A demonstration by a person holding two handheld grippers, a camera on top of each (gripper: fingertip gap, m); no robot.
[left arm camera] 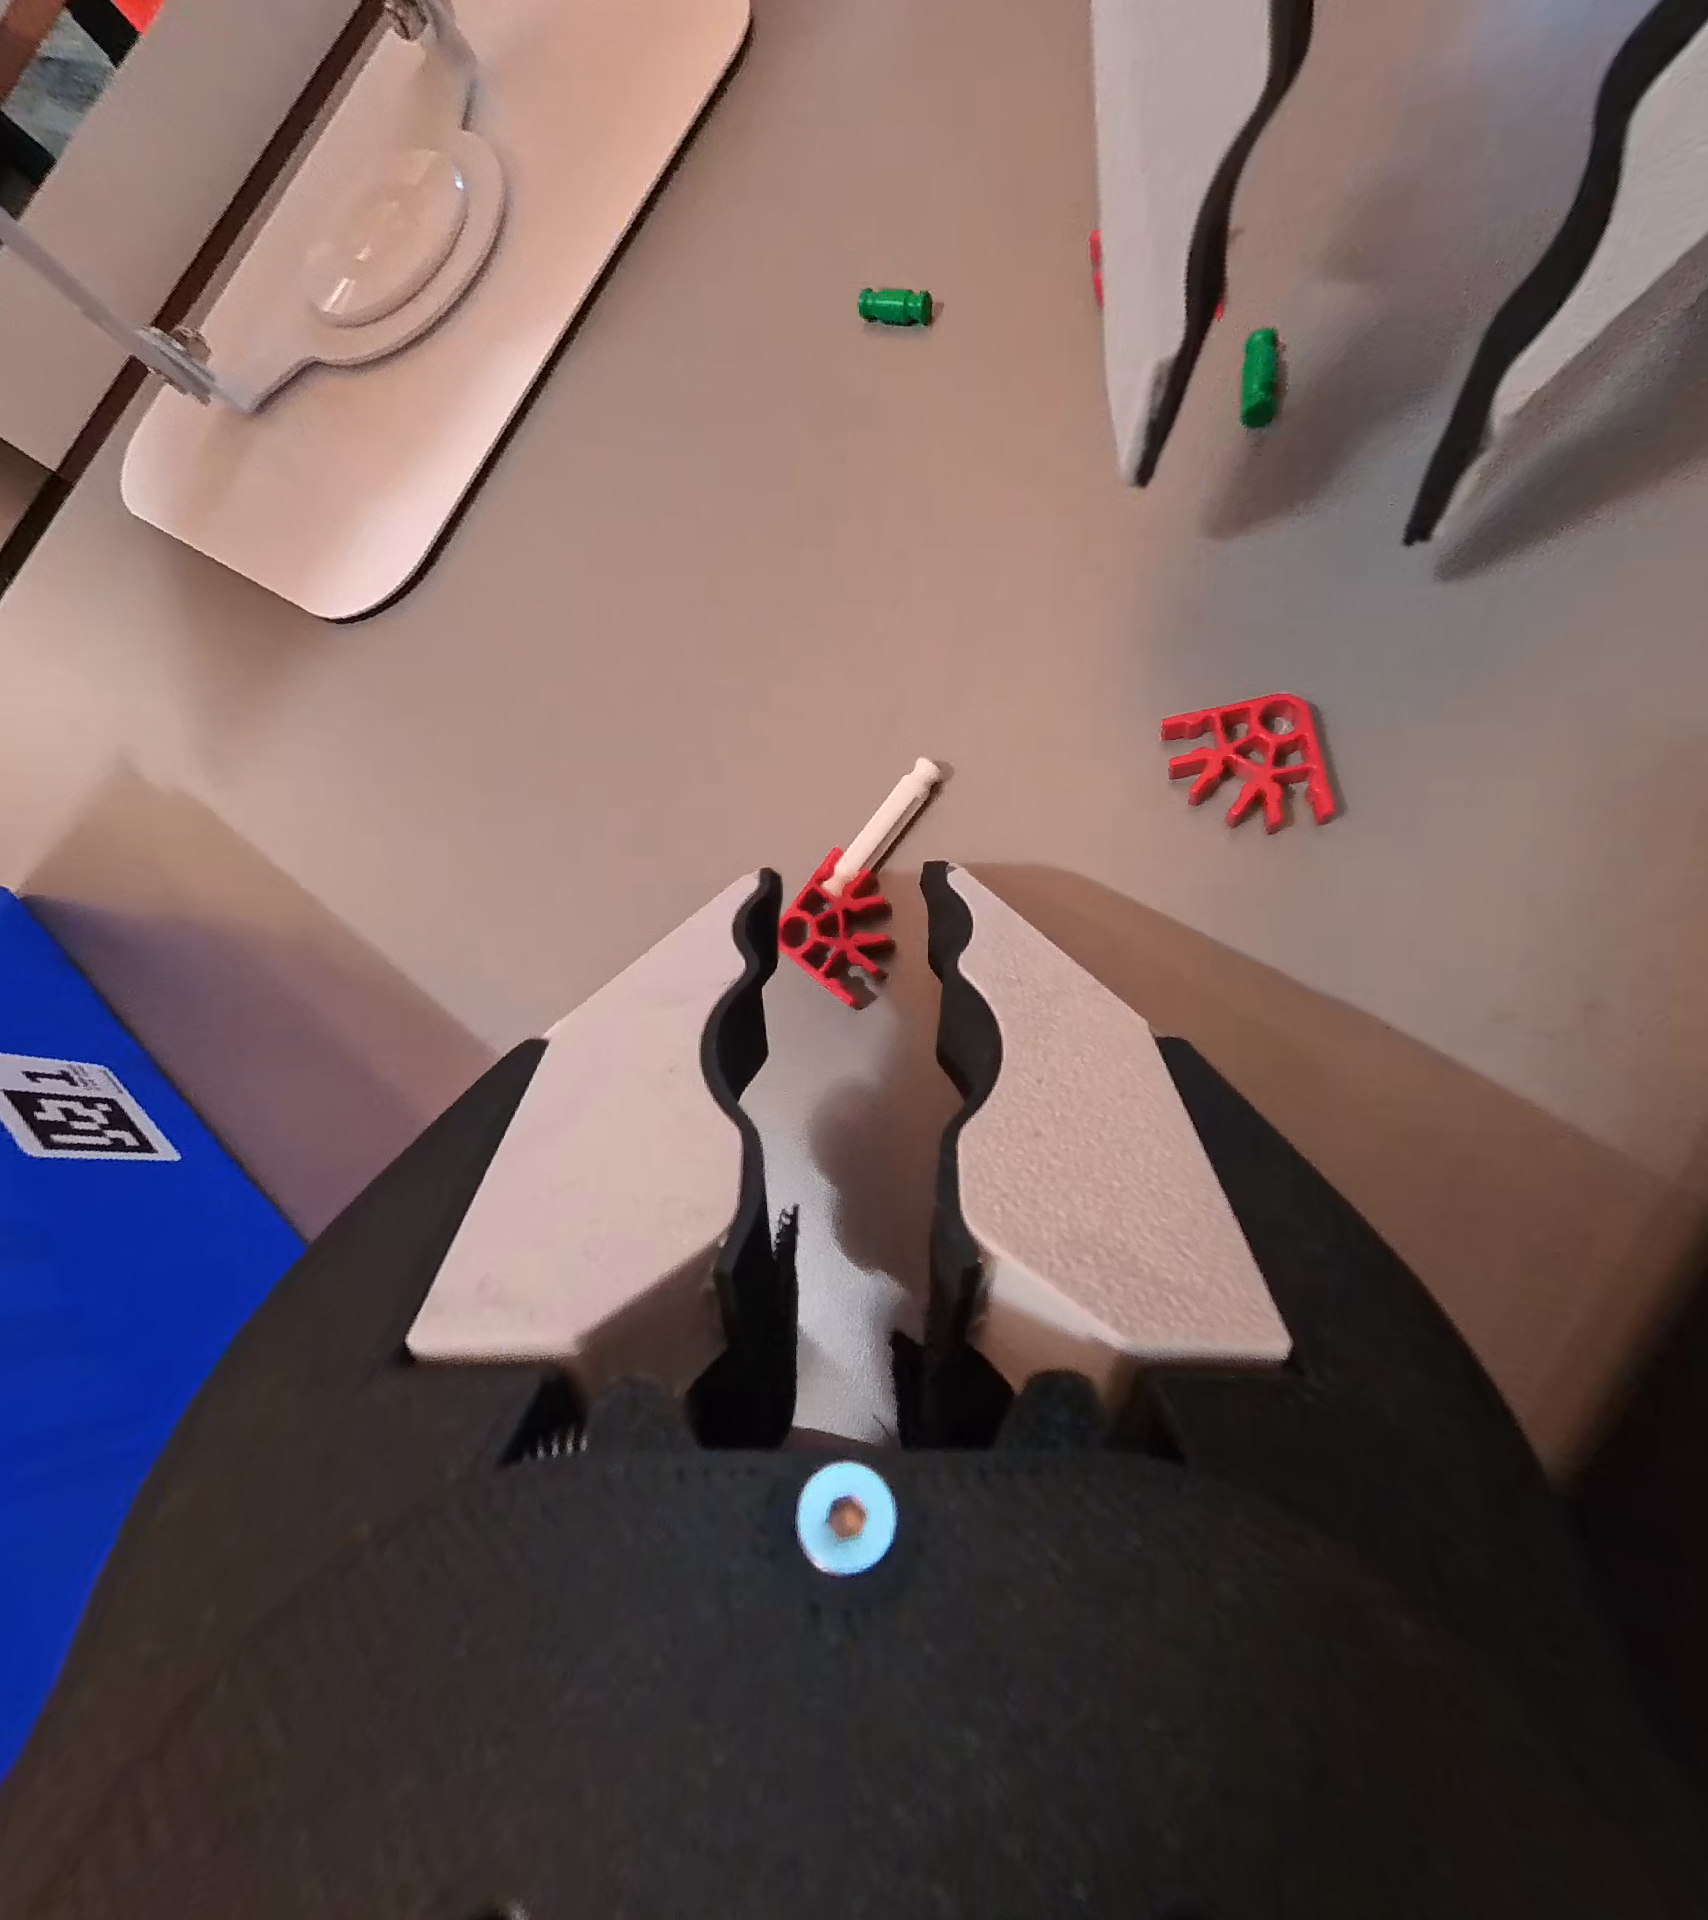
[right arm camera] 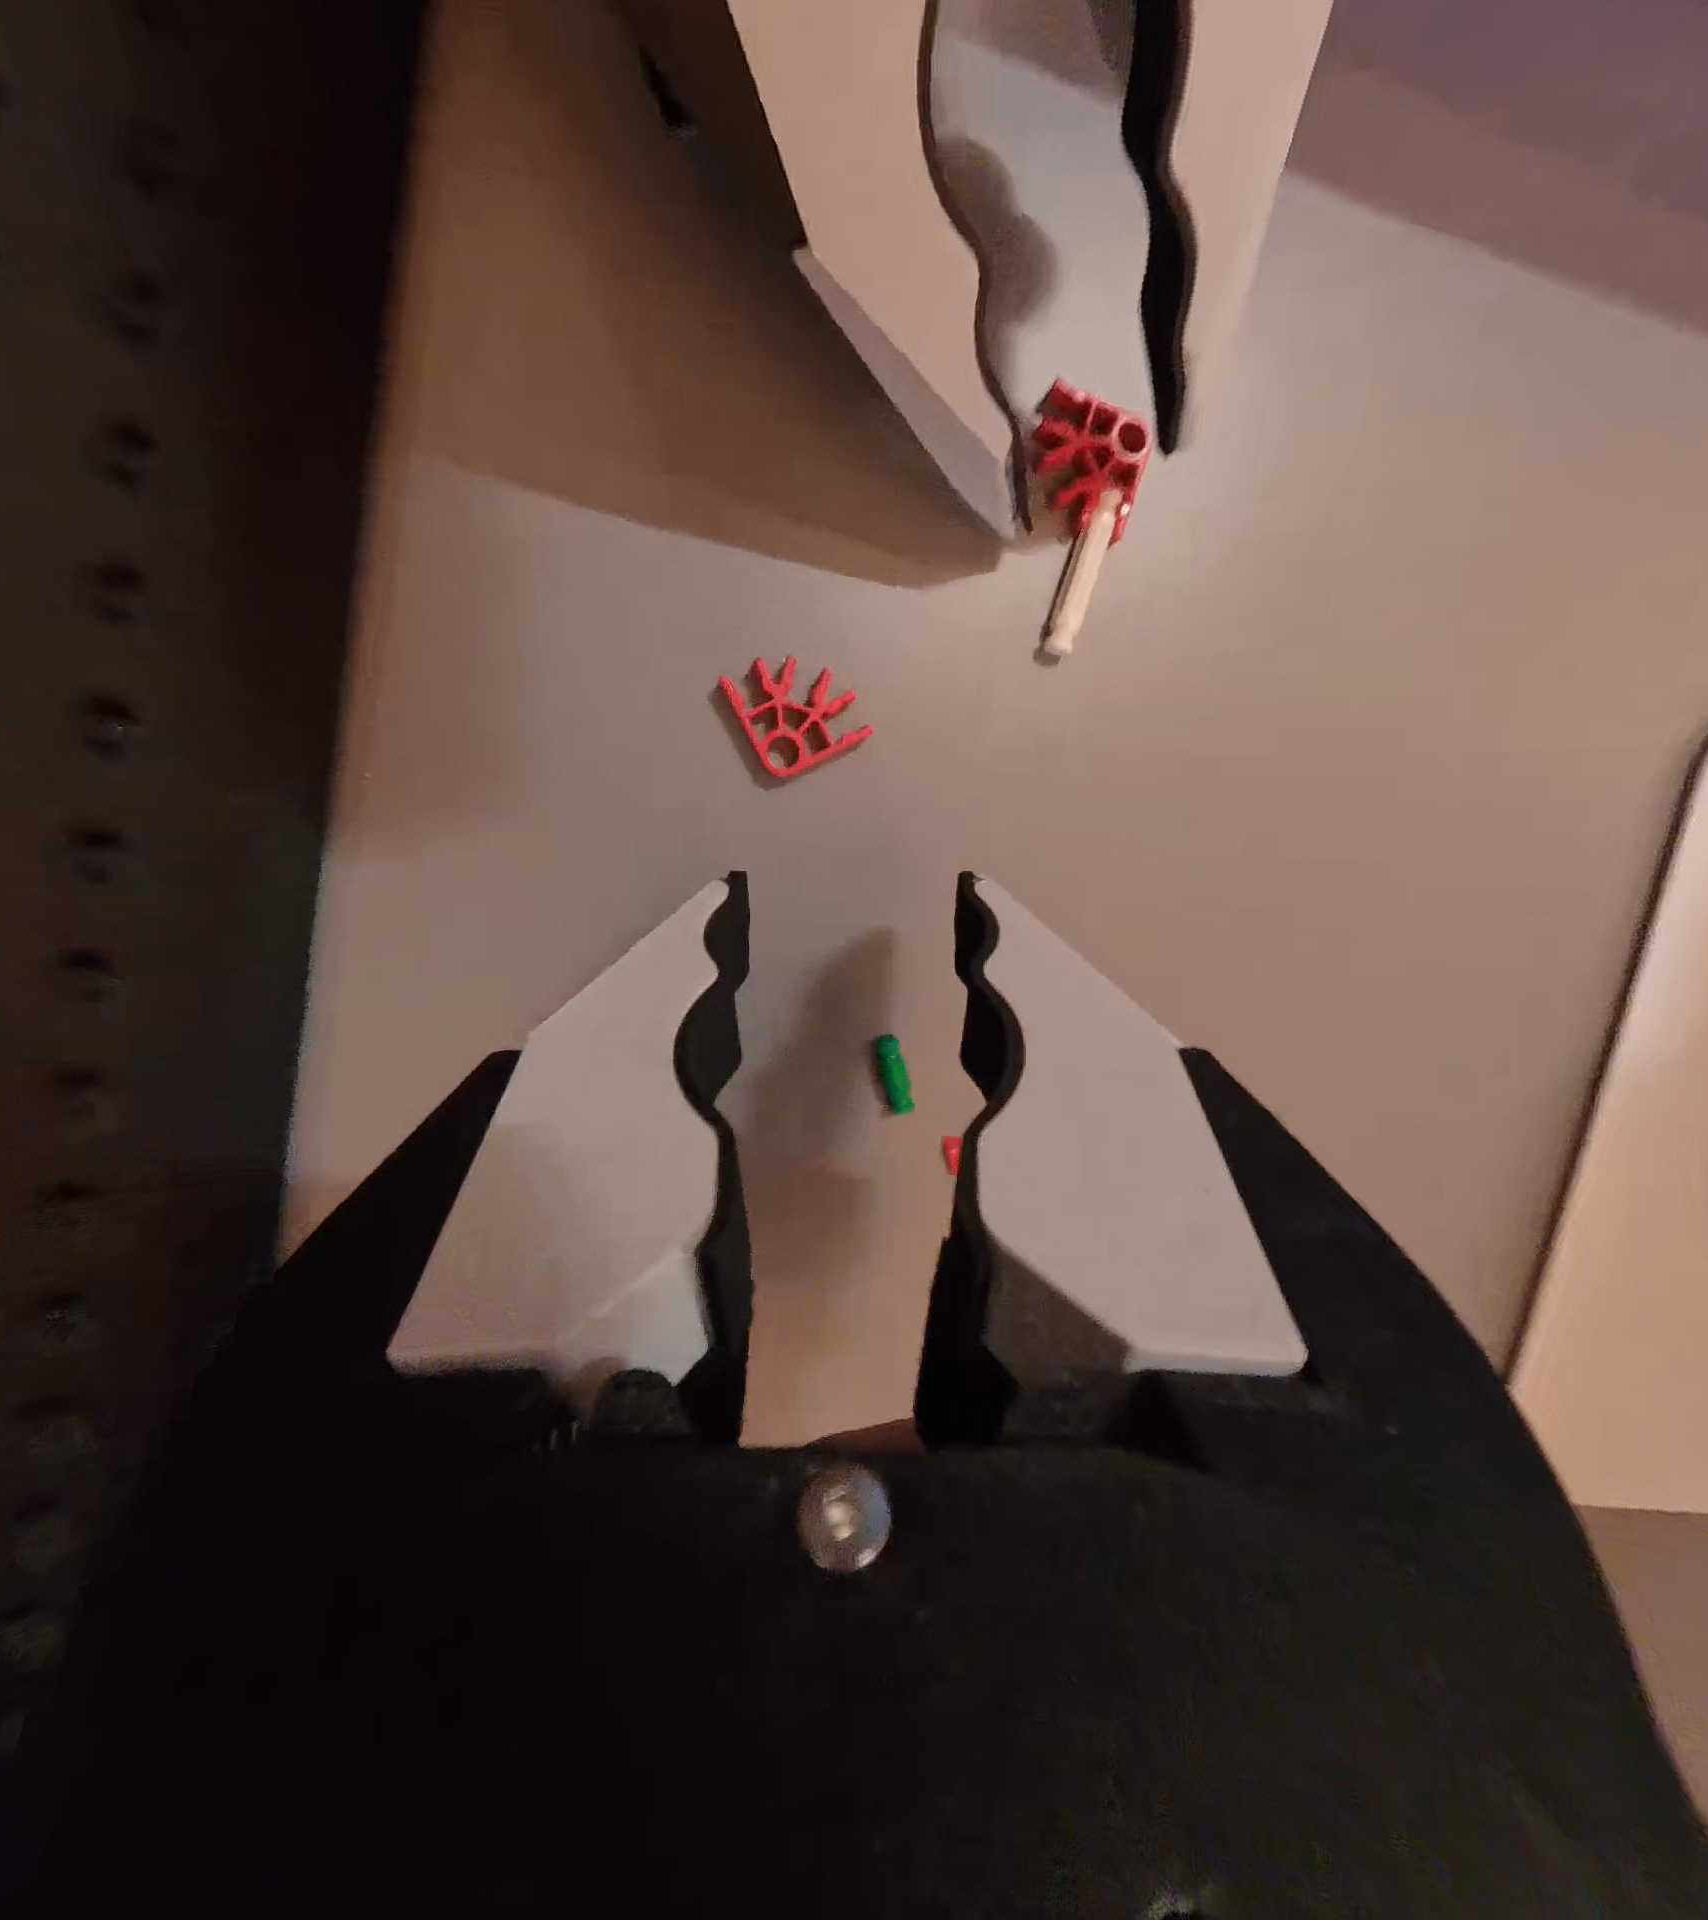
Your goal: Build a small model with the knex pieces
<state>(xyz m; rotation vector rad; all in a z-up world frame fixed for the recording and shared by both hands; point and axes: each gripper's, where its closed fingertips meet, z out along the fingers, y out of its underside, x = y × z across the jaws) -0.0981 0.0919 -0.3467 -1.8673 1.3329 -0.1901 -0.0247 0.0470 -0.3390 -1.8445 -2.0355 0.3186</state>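
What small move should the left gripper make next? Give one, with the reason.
Probably close the left gripper. Its jaws stand open on either side of the red connector, which has the white rod plugged into it. The right wrist view also shows the connector between those fingers.

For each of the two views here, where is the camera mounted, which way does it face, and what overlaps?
Left wrist view: on the left gripper, looking down along its open fingers at the red connector with white rod.
Right wrist view: on the right gripper, looking down at a green piece between its open fingers.
Shared: each shows the other gripper opposite, the loose red connector and the table.
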